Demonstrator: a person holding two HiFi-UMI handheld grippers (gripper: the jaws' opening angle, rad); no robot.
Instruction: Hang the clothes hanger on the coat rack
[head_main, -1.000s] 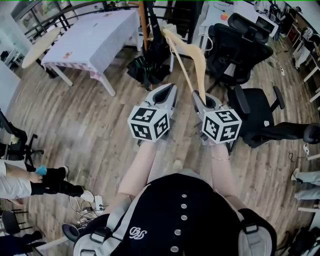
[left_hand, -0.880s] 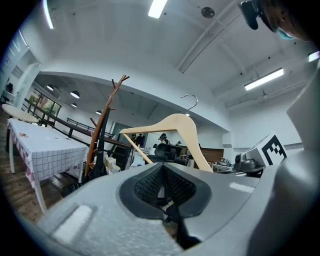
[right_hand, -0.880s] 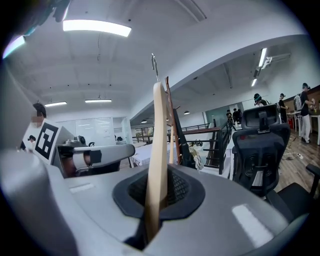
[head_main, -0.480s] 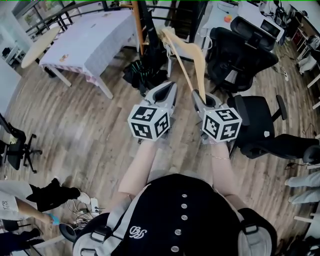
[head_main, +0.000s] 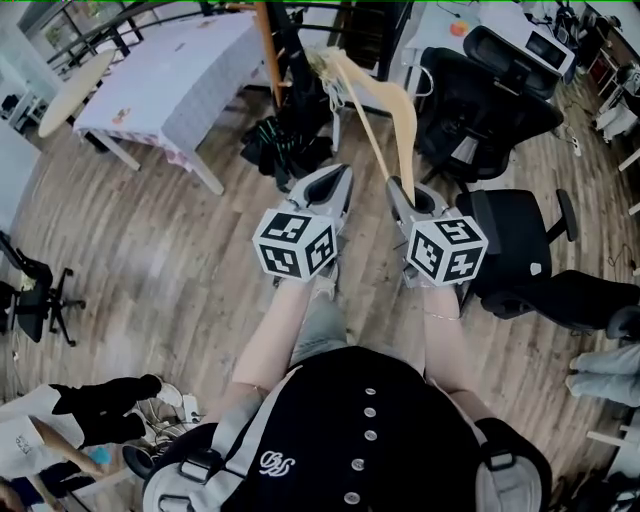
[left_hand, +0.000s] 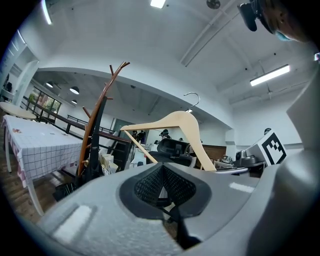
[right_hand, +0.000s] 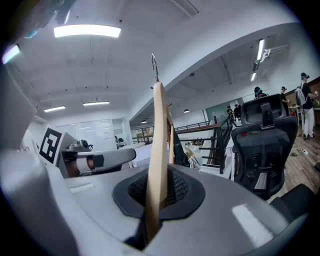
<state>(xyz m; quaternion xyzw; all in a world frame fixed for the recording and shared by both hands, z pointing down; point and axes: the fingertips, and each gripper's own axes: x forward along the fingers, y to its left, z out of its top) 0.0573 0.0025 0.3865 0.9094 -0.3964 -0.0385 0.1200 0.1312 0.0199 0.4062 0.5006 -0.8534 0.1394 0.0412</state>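
Since the right gripper (head_main: 399, 188) clamps the hanger (head_main: 404, 112) by one arm and the left gripper (head_main: 344, 174) is closed on nothing, the hook (left_hand: 191, 94) should rise above a coat rack (left_hand: 91, 132) branch; then lower gently.

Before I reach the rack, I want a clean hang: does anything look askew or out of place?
The wooden hanger is pinched by one arm's end in the right gripper, so it juts up slanted rather than level. A dark heap lies at the coat rack's foot.

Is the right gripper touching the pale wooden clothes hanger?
Touching. The right gripper view shows the right gripper shut on the pale wooden clothes hanger.
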